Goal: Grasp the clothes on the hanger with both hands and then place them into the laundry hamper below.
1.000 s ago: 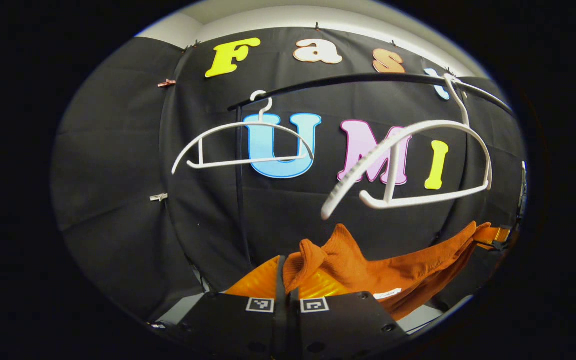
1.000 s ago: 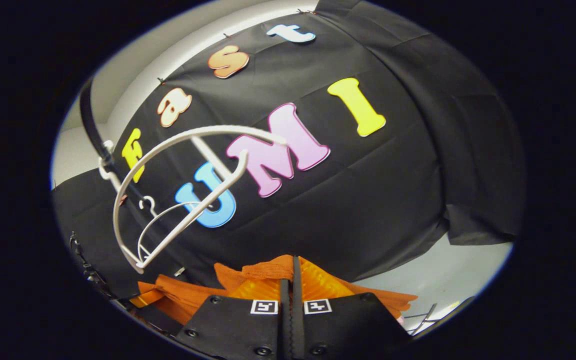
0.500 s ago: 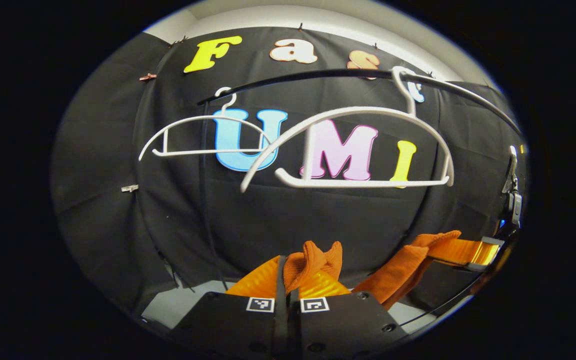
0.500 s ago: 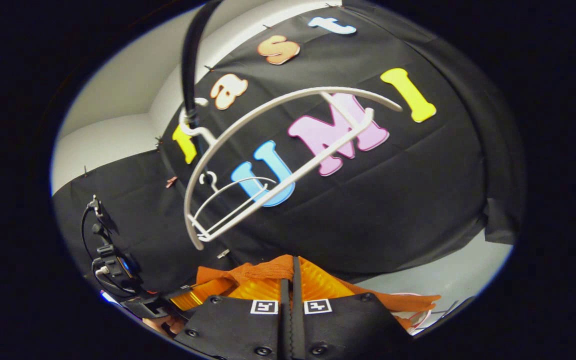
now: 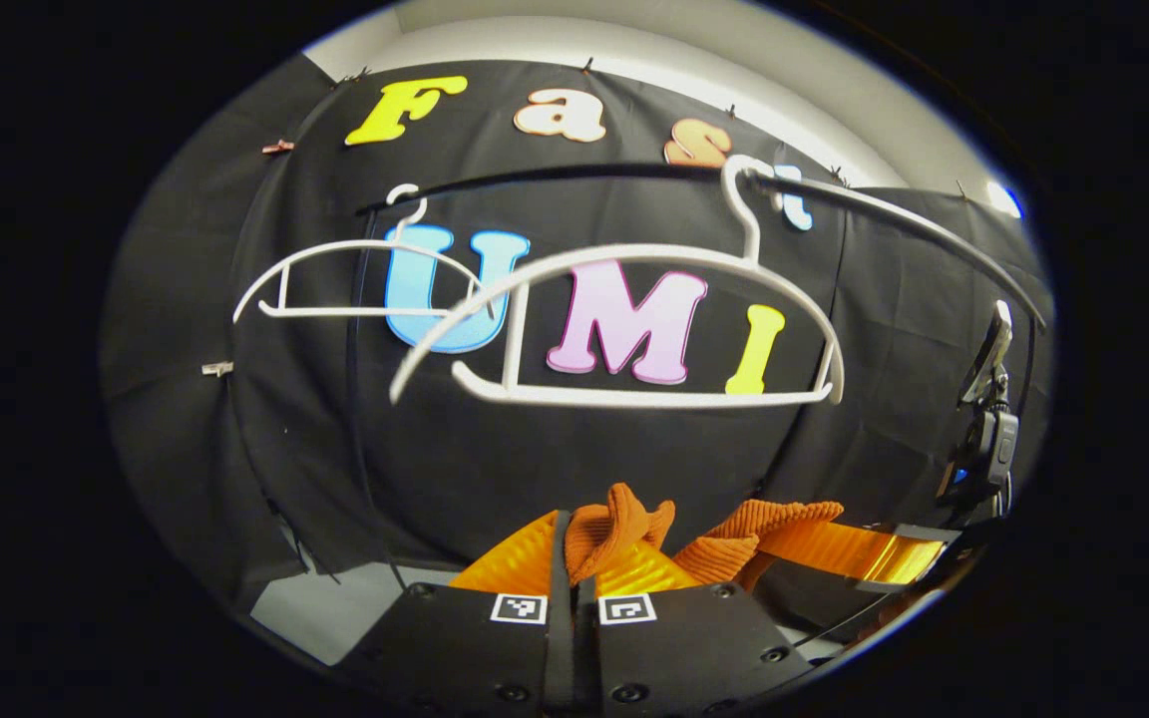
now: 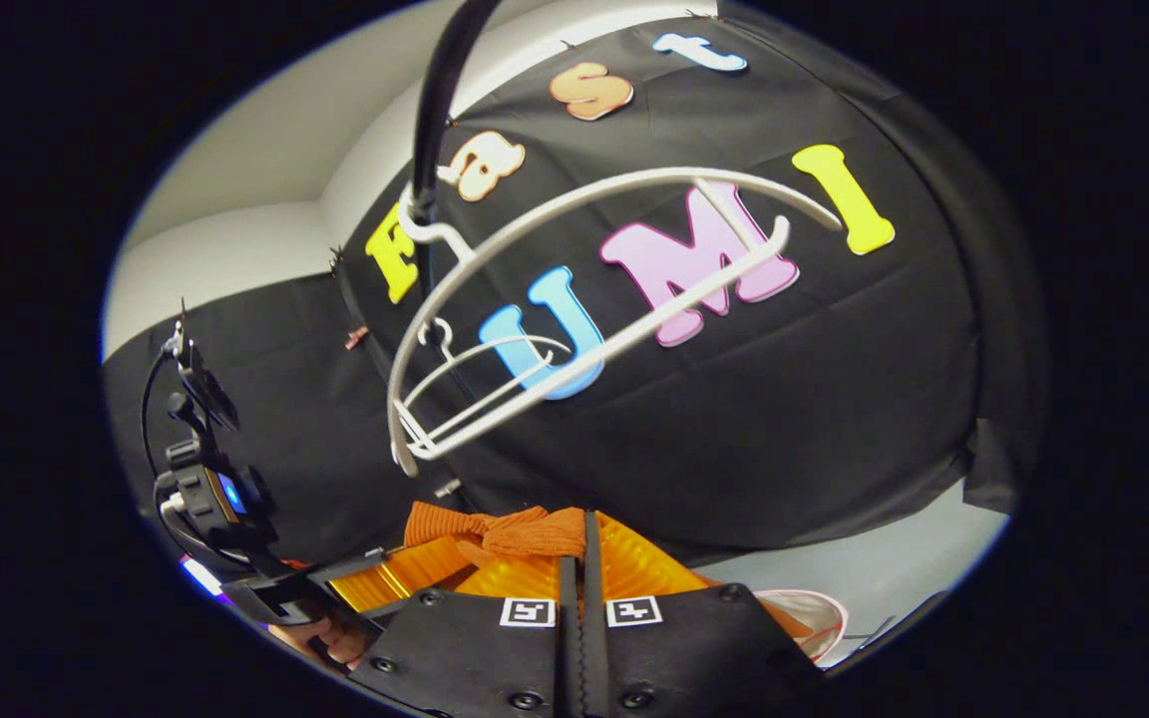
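Both of my grippers are clamped on the orange garment (image 5: 624, 519): at the bottom centre of the left gripper view, my left gripper (image 5: 574, 568) has its fingers closed with a knitted fold bunched between them, and at the bottom centre of the right gripper view my right gripper (image 6: 574, 563) pinches another fold (image 6: 525, 534) the same way. Just beyond, at the lower right of the left gripper view, the garment runs across to my other gripper (image 5: 864, 548).

Farther up, the near hanger (image 5: 634, 319) hangs bare on the black rail (image 5: 884, 214), with a second hanger (image 5: 335, 289) behind it toward the upper left. So the garment is off the hanger and held low between my two grippers.

Next comes the lowering, I judge. A pale rim (image 6: 814, 618) at the lower right of the right gripper view may be the hamper. To do this well, I should keep both grips firm, bring the grippers down level and together, and only let go once the cloth is over the opening.
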The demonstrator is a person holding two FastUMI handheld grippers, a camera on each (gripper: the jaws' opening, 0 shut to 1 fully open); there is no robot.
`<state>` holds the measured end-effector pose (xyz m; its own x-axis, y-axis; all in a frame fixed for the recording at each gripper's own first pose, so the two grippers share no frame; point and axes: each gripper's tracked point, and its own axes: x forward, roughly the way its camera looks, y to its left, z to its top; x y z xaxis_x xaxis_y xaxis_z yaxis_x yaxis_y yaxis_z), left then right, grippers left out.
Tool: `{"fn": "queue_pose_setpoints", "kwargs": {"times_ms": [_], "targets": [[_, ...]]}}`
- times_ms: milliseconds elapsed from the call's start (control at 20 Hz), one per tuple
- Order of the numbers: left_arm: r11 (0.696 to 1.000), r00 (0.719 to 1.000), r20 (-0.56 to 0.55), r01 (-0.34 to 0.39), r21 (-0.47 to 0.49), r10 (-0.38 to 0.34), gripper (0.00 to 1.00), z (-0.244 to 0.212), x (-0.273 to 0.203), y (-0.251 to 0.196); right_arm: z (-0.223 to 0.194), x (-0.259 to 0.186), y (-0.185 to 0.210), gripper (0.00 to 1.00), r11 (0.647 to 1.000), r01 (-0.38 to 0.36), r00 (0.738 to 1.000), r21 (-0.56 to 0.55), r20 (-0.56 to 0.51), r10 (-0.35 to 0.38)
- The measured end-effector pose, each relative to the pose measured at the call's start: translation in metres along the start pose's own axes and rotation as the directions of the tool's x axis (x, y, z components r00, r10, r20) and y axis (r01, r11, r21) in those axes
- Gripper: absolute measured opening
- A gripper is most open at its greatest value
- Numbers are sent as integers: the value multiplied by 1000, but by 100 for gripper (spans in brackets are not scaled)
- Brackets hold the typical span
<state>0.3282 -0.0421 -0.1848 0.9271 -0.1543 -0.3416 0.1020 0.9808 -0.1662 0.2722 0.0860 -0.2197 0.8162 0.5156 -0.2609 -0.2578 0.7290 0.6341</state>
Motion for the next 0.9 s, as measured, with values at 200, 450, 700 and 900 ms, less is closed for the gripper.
{"fn": "queue_pose_setpoints", "kwargs": {"times_ms": [200,450,700,900], "targets": [[999,995,-104,-11,44,15,5,-72,28,2,-62,10,-51,4,990,115,983,-88,-133,-126],[997,965,-254,-45,63,60,5,-148,53,24,-118,10,-129,4,905,323,887,-277,-245,-391],[995,938,-338,-47,85,73,75,-196,60,31,-146,-4,-159,68,840,382,818,-386,-282,-502],[994,939,-333,-58,91,85,95,-190,54,41,-150,-12,-166,92,830,427,797,-359,-284,-533]]}}
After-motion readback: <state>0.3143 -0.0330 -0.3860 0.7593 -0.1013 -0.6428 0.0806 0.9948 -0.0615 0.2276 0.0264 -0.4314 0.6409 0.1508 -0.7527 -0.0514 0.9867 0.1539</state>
